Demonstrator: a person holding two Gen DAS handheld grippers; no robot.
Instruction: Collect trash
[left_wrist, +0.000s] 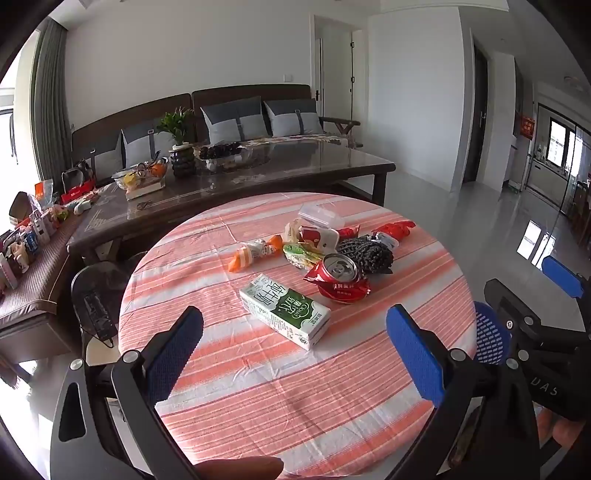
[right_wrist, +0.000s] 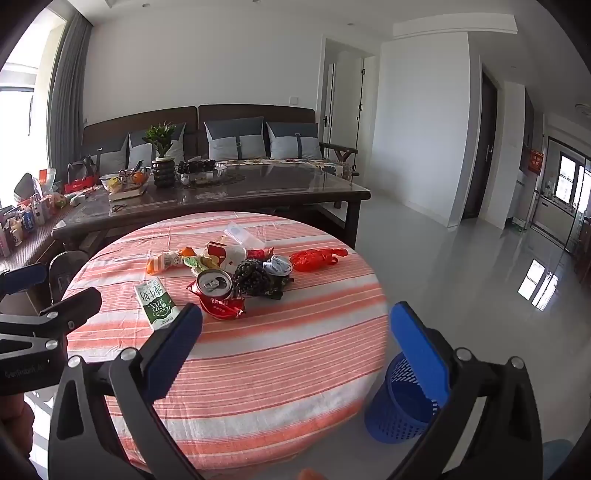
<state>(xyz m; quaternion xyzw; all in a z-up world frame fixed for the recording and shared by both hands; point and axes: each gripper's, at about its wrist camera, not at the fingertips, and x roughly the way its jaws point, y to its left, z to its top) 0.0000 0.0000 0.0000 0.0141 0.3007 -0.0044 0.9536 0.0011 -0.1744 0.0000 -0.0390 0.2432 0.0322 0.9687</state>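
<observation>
Striped in orange and white, the round table (left_wrist: 258, 387) stands in a living room before a long dark coffee table (left_wrist: 295, 173) and a sofa (left_wrist: 240, 110). Trash lies in a heap on the table's far half: a green milk carton (left_wrist: 284, 312) nearest, a crushed red can (left_wrist: 338, 269) just behind it, a dark mesh bundle (left_wrist: 369, 253), orange wrappers (left_wrist: 253, 253), a red bag (left_wrist: 393, 230) and a clear plastic box (left_wrist: 321, 214). On the floor to the right of the table sits a blue basket (right_wrist: 399, 402). Both the left tool (left_wrist: 295, 358) and the right tool (right_wrist: 299, 354) hang over the near edge, jaws spread wide, gripping nothing.
</observation>
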